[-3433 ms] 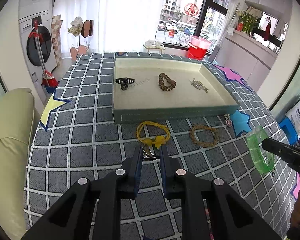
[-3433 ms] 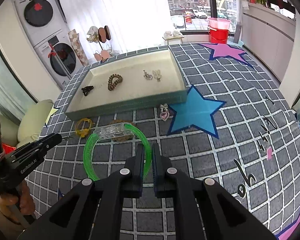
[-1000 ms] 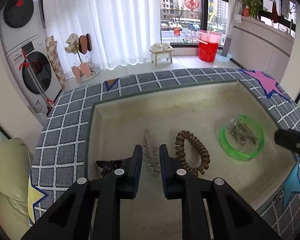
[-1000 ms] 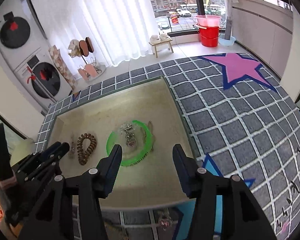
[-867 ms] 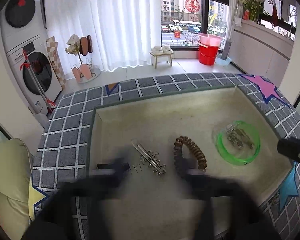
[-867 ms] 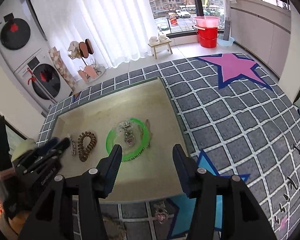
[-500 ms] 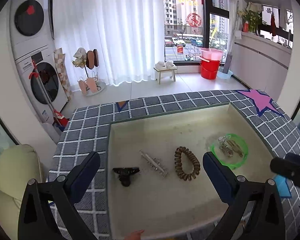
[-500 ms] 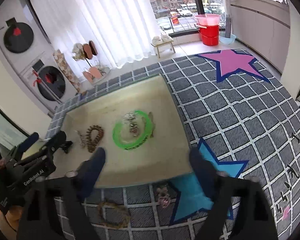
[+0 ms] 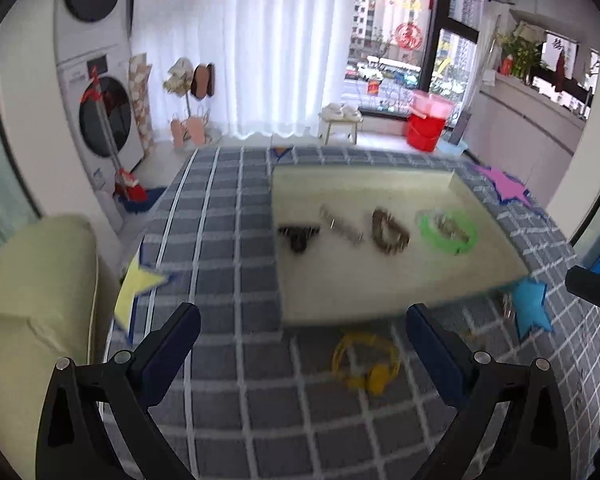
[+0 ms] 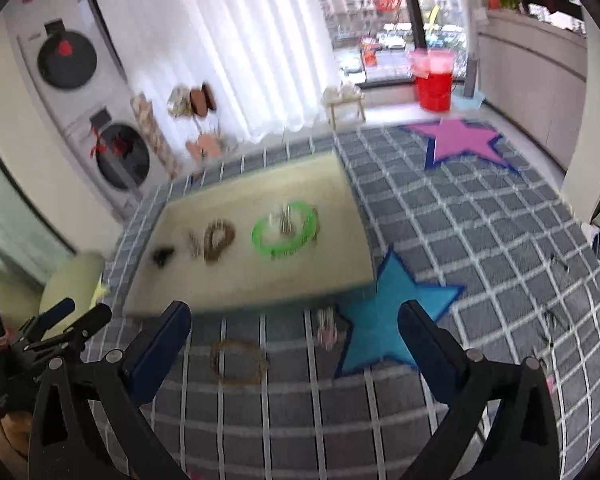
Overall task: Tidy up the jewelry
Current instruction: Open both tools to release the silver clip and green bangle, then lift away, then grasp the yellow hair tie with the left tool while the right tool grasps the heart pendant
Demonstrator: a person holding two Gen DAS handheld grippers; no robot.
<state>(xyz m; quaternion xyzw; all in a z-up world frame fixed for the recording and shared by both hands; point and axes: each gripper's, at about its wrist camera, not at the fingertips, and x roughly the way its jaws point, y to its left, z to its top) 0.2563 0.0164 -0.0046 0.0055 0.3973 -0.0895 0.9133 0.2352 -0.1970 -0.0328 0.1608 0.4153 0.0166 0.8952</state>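
The cream tray (image 9: 380, 292) (image 10: 260, 280) lies on the grid-patterned cloth. In it lie a black clip (image 9: 298, 236), a silver hair pin (image 9: 342, 226), a brown coil bracelet (image 9: 388, 232) and a green bangle (image 9: 448, 232) (image 10: 286, 230) around small silver pieces. In front of the tray lie a yellow bracelet (image 9: 366, 360), a brown bracelet (image 10: 238, 360) and a pink pendant (image 10: 327, 328). My left gripper (image 9: 302, 344) is wide open and empty above the yellow bracelet. My right gripper (image 10: 296, 340) is wide open and empty above the brown bracelet and pendant.
A cream cushion (image 9: 40, 300) sits at the table's left edge. A blue star (image 10: 392, 312) and a purple star (image 10: 460, 140) decorate the cloth. Washing machines (image 9: 96, 80), a shoe rack and a red bucket (image 9: 426, 128) stand behind the table.
The left gripper let go of the hair pin in the tray, the right one the green bangle. Both opened wide and drew back to the tray's near edge.
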